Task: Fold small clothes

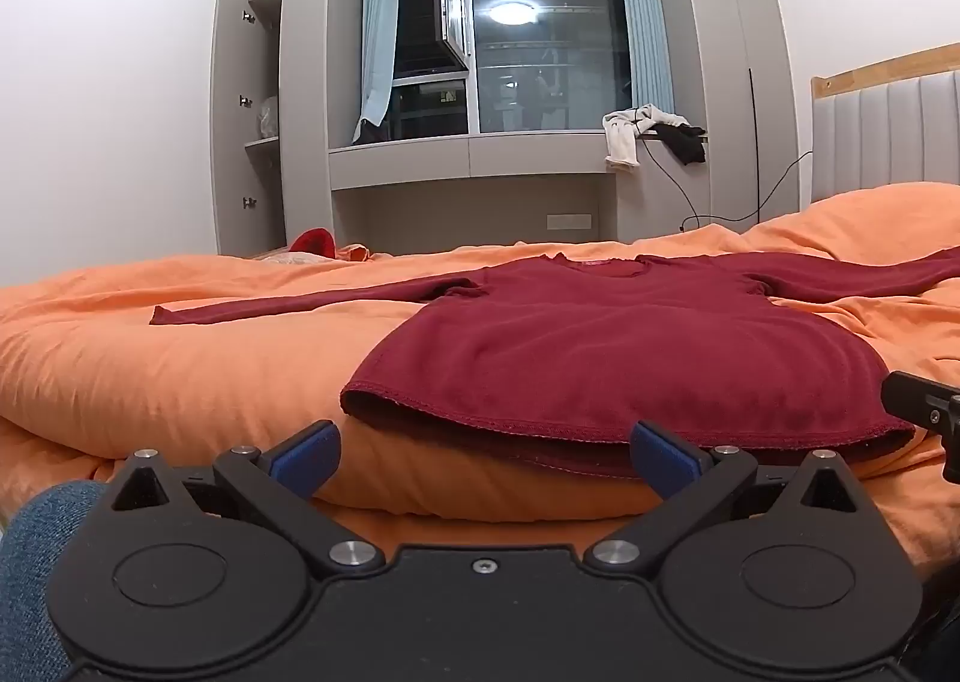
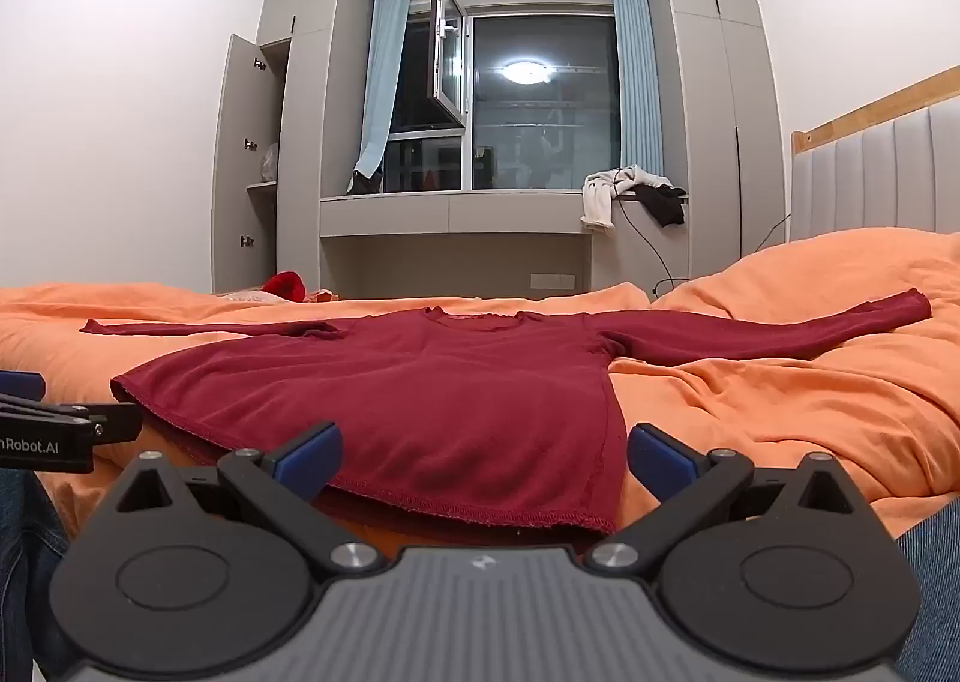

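Left gripper: jaws spread wide, empty, low at the hem. Right gripper: likewise spread, empty, at the hem's right corner. Dark red long-sleeved top lies flat on the orange duvet, sleeves stretched out to both sides, neckline toward the window.

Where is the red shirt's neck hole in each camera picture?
Left wrist view: the neck hole sits at the far edge of the dark red shirt, slightly right of the picture's middle.
Right wrist view: the neck hole lies almost dead centre.
Shared landmark: the white cloth hanging off the window ledge, up and right of the neck hole.
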`<state>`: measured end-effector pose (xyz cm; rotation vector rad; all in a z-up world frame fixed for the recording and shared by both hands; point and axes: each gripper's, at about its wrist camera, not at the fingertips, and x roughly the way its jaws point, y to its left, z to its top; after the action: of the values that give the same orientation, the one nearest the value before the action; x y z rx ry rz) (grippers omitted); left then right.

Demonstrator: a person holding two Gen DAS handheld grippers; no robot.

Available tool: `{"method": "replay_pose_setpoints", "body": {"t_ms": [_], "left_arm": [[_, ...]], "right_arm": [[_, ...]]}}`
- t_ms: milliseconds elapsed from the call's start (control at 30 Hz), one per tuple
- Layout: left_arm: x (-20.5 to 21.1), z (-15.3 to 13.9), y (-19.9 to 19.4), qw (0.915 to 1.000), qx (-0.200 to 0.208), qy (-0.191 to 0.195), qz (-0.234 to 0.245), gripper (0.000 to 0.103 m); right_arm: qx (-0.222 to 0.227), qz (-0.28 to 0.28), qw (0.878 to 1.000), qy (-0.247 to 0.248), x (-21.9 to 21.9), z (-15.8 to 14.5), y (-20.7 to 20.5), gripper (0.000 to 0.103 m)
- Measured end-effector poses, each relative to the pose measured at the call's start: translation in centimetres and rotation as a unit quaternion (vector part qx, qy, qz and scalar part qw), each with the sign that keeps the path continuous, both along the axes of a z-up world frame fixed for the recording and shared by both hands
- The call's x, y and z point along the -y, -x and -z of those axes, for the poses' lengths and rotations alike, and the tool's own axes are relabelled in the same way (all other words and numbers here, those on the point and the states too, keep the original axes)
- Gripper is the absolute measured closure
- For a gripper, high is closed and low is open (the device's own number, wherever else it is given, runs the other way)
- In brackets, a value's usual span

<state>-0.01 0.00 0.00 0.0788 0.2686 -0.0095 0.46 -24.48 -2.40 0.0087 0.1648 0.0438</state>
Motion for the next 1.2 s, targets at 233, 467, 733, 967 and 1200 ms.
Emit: {"method": "replay_pose_setpoints", "body": {"t_ms": [233, 467, 733, 967, 1200], "left_arm": [[0.06, 0.02, -0.01, 1.0, -0.001, -0.001, 0.0, 0.0], [-0.02, -0.01, 0.0, 1.0, -0.001, 0.001, 0.0, 0.0], [0.0, 0.0, -0.01, 1.0, -0.002, 0.0, 0.0, 0.0], [0.0, 0.0, -0.01, 1.0, -0.002, 0.0, 0.0, 0.0], [-0.01, 0.0, -0.01, 1.0, -0.003, 0.0, 0.0, 0.0]], "right_arm": [[0.0, 0.0, 1.0, 0.001, 0.05, -0.03, 0.08, 0.0], [-0.003, 0.0, 1.0, 0.001, 0.04, -0.04, 0.01, 0.0], [-0.004, 0.0, 1.0, 0.001, 0.09, -0.06, 0.07, 0.0], [-0.005, 0.0, 1.0, 0.001, 0.11, -0.05, 0.08, 0.0], [-0.005, 0.0, 1.0, 0.001, 0.12, -0.05, 0.08, 0.0]]}}
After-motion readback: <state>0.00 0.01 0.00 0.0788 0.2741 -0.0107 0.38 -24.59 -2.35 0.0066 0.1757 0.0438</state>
